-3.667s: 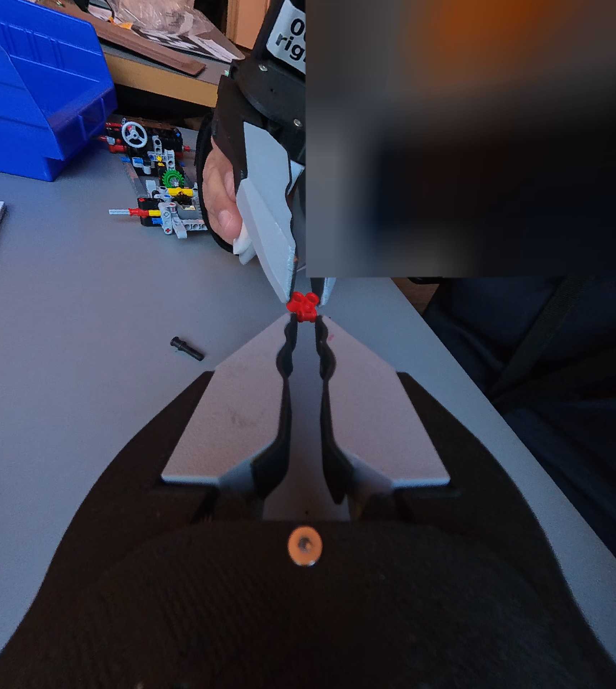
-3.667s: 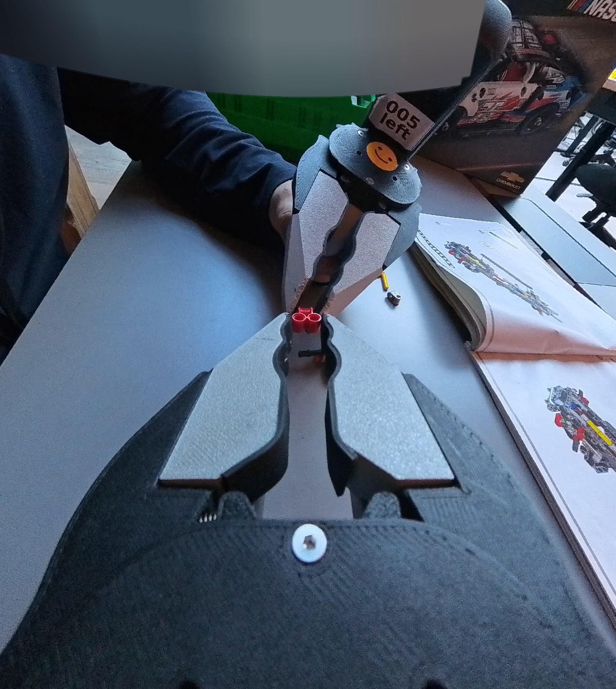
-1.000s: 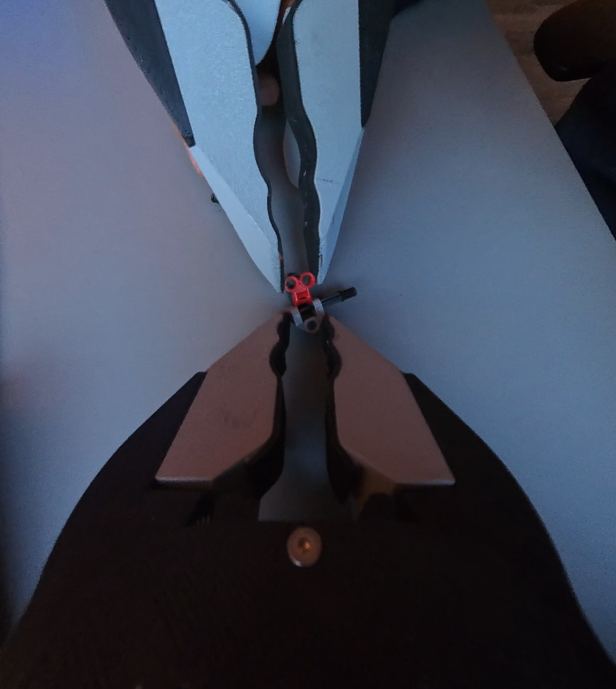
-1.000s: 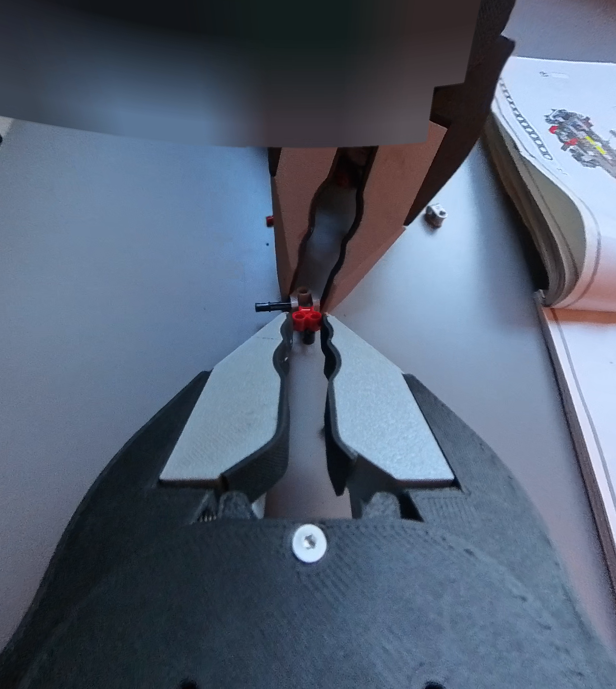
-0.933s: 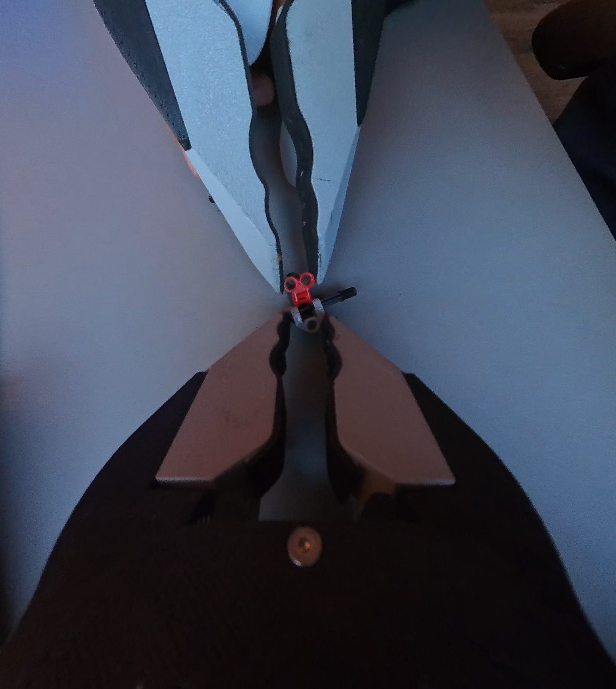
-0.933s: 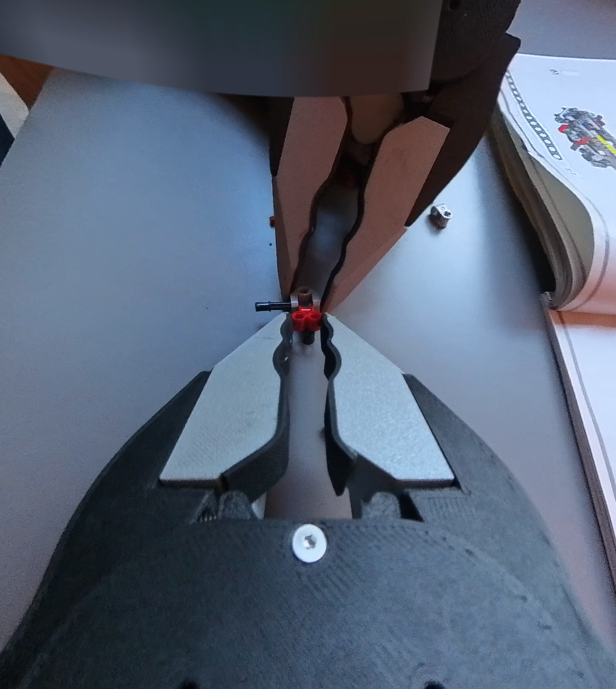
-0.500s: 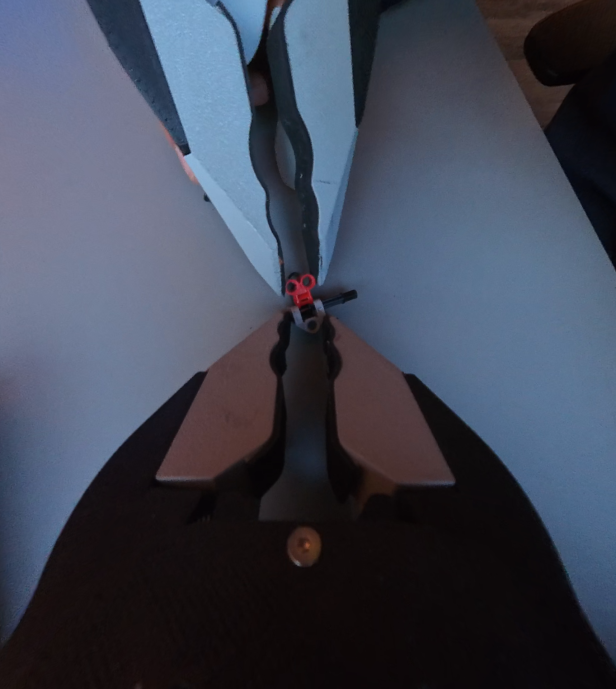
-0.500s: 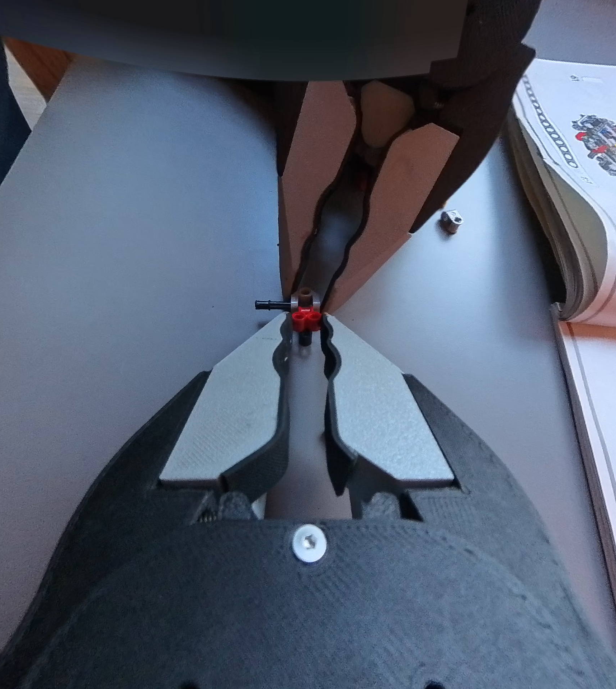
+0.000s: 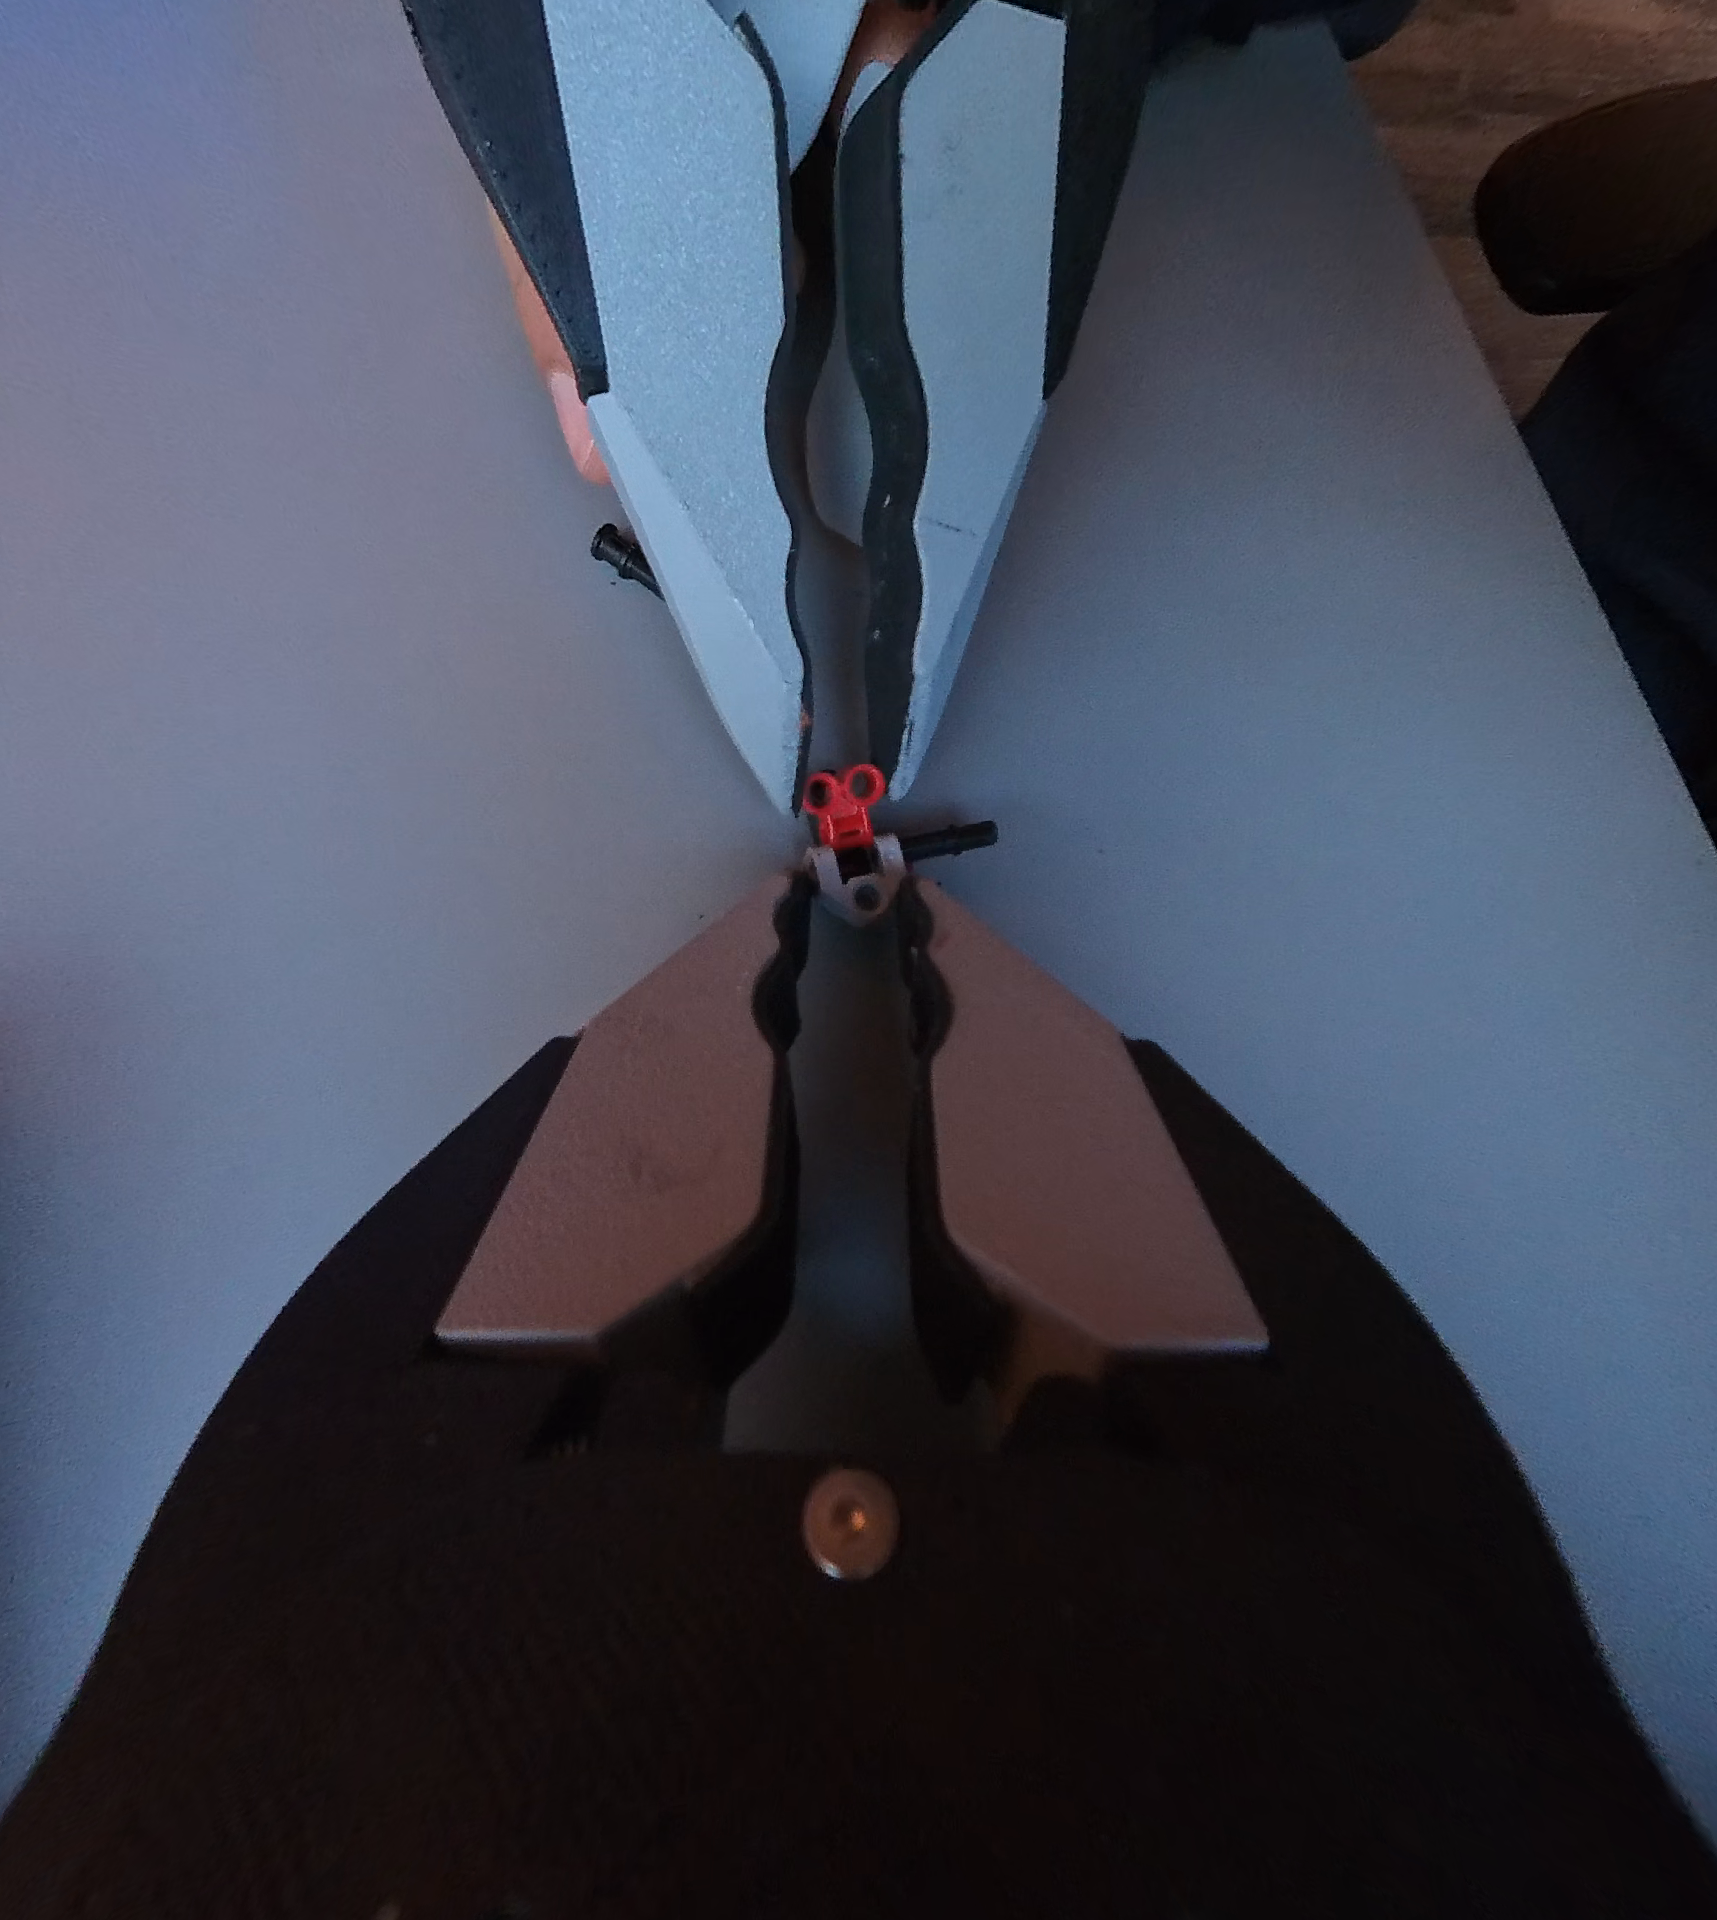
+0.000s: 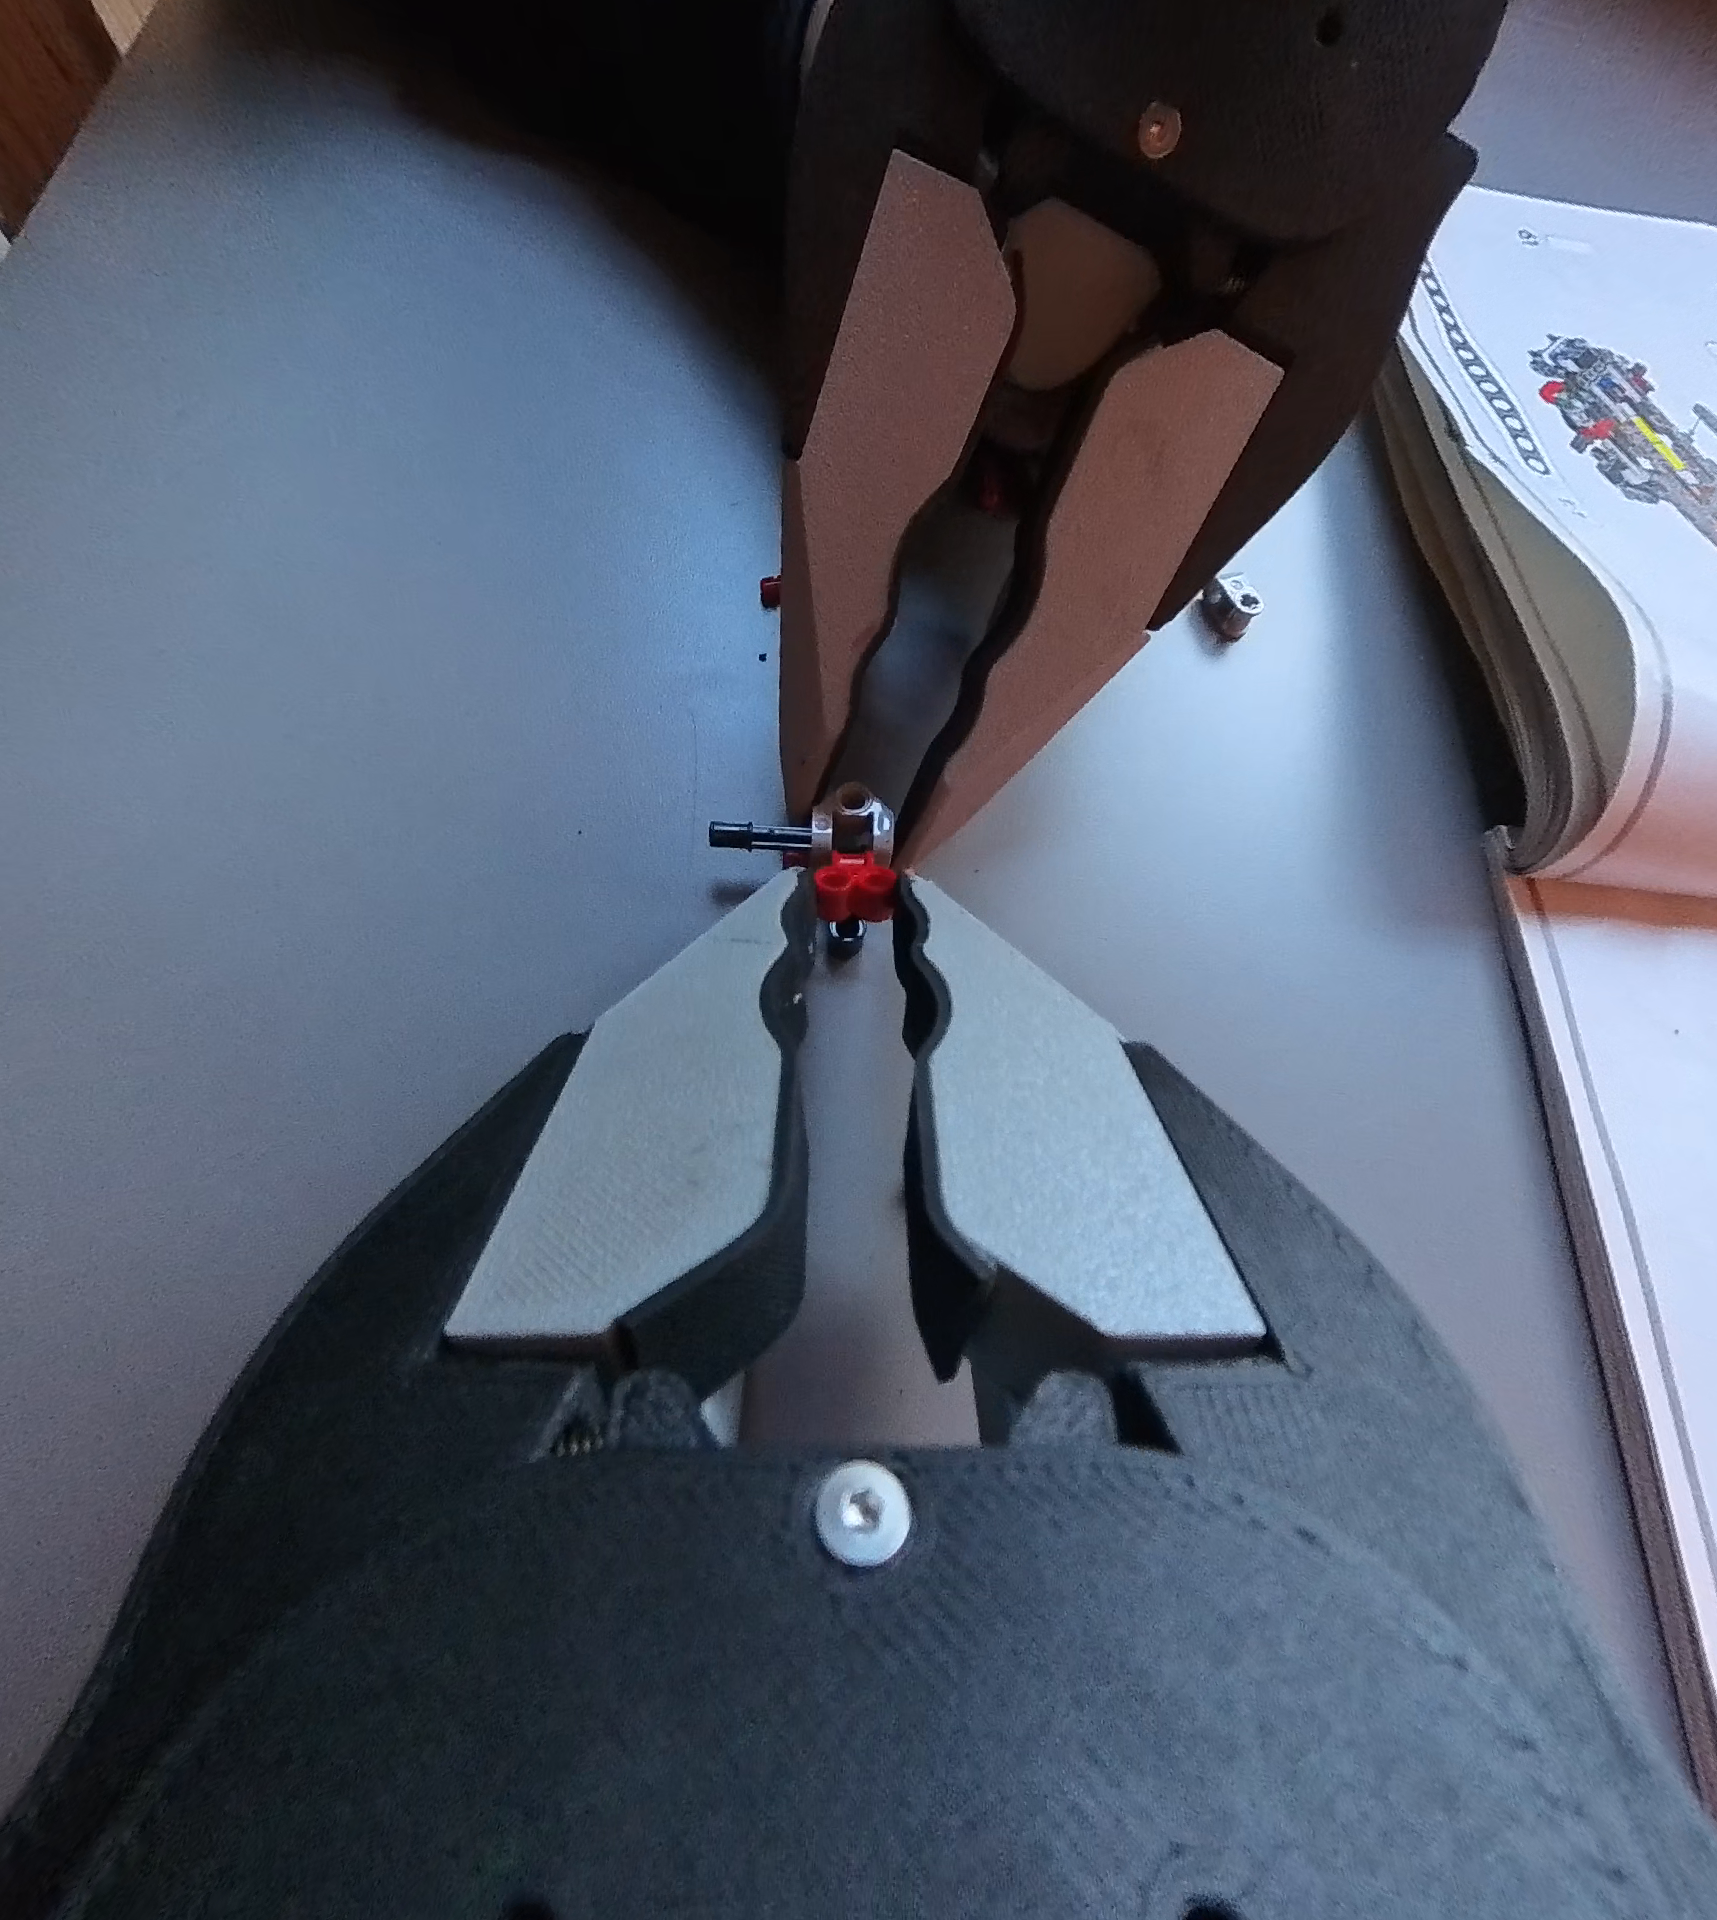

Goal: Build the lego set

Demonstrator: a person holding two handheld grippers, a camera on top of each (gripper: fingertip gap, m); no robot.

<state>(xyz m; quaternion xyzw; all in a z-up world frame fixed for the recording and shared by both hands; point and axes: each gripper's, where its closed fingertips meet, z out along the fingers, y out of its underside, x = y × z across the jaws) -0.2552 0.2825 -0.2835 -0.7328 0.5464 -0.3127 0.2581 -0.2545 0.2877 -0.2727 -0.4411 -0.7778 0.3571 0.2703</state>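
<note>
My left gripper point(image 9: 856, 888) is shut on a light grey connector point(image 9: 854, 875) with a black pin point(image 9: 953, 836) sticking out to its right. My right gripper point(image 10: 852, 885) is shut on a small red connector point(image 10: 854, 883). The two grippers meet tip to tip above the grey table point(image 9: 262, 727). The red connector point(image 9: 841, 805) sits plugged against the grey one. In the right wrist view the left gripper point(image 10: 859, 821) comes in from the top with the grey connector point(image 10: 854, 828) and its pin point(image 10: 745, 834). In the left wrist view the right gripper point(image 9: 849, 790) comes in from the top.
An open instruction booklet point(image 10: 1612, 623) lies at the right. A small grey part point(image 10: 1231, 603) and a small red part point(image 10: 769, 590) lie on the table behind the left gripper. A loose black pin point(image 9: 620, 551) lies by the right gripper. The table edge point(image 9: 1456, 343) runs at the right. Only a small space, under 4 cm, lies between the two pairs of fingers.
Both grippers stay tip to tip, with the red and grey connectors joined between them. The views have shifted a little and the opposite gripper shows more fully. Neither grasp has changed.
</note>
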